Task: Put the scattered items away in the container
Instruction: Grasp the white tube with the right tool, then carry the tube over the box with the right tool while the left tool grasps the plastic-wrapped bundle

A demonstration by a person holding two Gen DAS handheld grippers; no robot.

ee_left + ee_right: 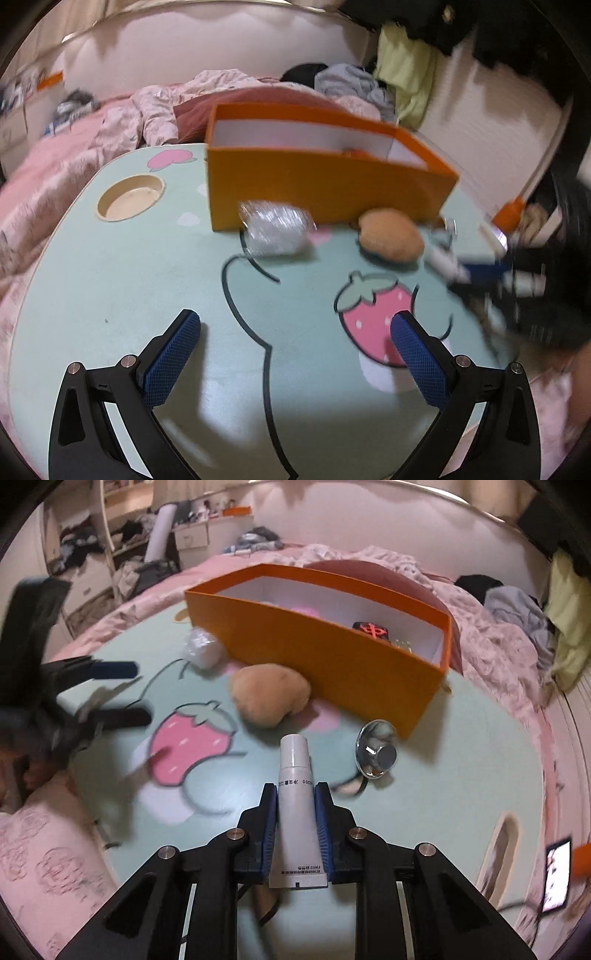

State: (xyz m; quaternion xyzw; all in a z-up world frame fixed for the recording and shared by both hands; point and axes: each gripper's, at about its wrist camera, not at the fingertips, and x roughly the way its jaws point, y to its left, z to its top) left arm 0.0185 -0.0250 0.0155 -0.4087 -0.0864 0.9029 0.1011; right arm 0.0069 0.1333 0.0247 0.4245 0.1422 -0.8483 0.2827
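An orange box (325,184) (332,653) stands at the far side of the mint table (129,277). It holds a black tile with a red sign (370,630) and a pink thing (304,611). A clear plastic wad (275,230) (203,648) and a tan plush (391,234) (269,694) lie in front of the box. A small metal bowl (376,747) lies tipped near the box's right corner. My right gripper (295,794) is shut on a white tube (295,805), above the table. My left gripper (295,325) is open and empty; it also shows blurred in the right wrist view (122,690).
A round cup recess (131,197) sits at the table's far left. A pink bed with rumpled clothes (509,609) surrounds the table. A phone (556,875) lies at the right edge. The right gripper (480,266) with the tube shows blurred in the left wrist view.
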